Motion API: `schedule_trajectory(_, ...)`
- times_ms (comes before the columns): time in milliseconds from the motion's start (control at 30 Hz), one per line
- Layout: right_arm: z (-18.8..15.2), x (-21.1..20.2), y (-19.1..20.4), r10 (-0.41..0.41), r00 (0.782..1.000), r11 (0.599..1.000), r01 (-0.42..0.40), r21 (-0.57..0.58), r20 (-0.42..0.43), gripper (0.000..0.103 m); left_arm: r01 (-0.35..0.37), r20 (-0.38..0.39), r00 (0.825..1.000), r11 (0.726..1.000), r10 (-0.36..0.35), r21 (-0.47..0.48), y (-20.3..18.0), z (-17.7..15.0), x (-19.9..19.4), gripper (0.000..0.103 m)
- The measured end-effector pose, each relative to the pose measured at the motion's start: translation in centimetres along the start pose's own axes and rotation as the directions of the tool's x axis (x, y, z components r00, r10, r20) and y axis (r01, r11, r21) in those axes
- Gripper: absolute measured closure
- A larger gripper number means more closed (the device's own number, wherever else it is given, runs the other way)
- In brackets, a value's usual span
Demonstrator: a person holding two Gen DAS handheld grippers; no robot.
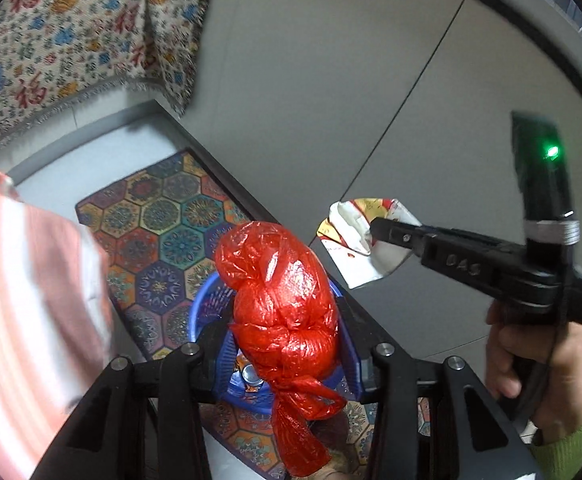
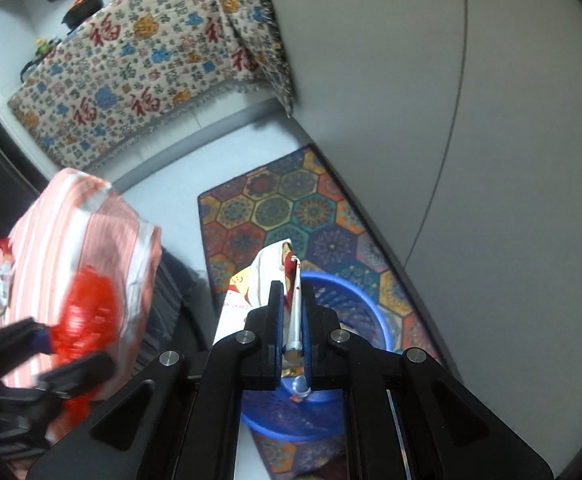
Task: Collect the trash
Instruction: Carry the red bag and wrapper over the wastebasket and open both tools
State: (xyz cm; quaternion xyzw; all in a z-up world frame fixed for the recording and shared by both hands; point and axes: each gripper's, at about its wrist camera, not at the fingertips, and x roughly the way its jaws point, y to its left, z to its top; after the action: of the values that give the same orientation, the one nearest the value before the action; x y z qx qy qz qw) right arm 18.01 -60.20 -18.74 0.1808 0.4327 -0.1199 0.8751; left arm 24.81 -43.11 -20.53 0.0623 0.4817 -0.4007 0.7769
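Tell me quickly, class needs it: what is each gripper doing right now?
Left gripper: closed on the knotted red plastic bag.
Right gripper: jaws shut on a flattened snack wrapper, above the blue basket.

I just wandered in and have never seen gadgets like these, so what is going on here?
A person is collecting trash with a two-finger gripper in each hand. The left gripper is clamped on a knotted red plastic bag, and the right gripper is shut on a crumpled snack wrapper. Both are held above a blue basket that stands on a patterned mat by the wall. The basket already has something small in it, though I cannot tell what. Nothing has been dropped in yet.
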Motion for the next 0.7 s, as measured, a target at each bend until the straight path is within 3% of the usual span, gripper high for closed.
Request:
schedule_trajectory(233,-0.2,0.4,-0.7,-0.027,1.0,1.0,0.027,0.013,-0.015,0.096,-0.006,-0.037,0.999,1.0,0.006,-0.004,-0.3,0.4,4.4,0.057)
schedule_trajectory(333,-0.3,0.5,-1.0,-0.034,0.999,0.999,0.034,0.017,-0.013,0.092,0.002,-0.038,0.999,1.0,-0.002,-0.002,-0.3,0.6,5.5,0.051)
schedule_trajectory(367,-0.4,0.3,-1.1,-0.037,0.999,0.999,0.037,0.021,-0.007,0.092,0.006,-0.043,0.999,1.0,-0.006,0.0,-0.3,0.9,6.0,0.044)
schedule_trajectory(400,-0.4,0.3,-1.2,-0.035,0.999,0.999,0.035,0.028,-0.002,0.089,0.009,-0.049,0.999,1.0,-0.009,0.0,-0.4,0.9,6.4,0.038)
schedule_trajectory(467,-0.4,-0.1,-1.7,-0.032,0.999,0.998,0.031,0.055,0.019,0.066,0.002,-0.047,0.999,1.0,-0.002,-0.008,-0.3,1.0,6.9,0.038)
schedule_trajectory(600,-0.2,-1.5,-2.2,-0.055,0.996,0.996,0.049,0.075,0.075,0.058,0.002,-0.038,0.999,0.999,-0.003,-0.039,0.2,1.1,6.7,0.038)
schedule_trajectory(667,0.1,-2.0,-1.8,-0.079,0.991,0.995,0.072,0.071,0.106,0.039,-0.001,-0.028,1.0,0.999,0.0,-0.045,0.4,1.0,6.0,0.038)
schedule_trajectory(700,0.1,-2.4,-1.7,-0.094,0.988,0.994,0.086,0.067,0.126,0.035,-0.009,-0.025,1.0,0.999,0.008,-0.046,0.4,0.9,5.6,0.038)
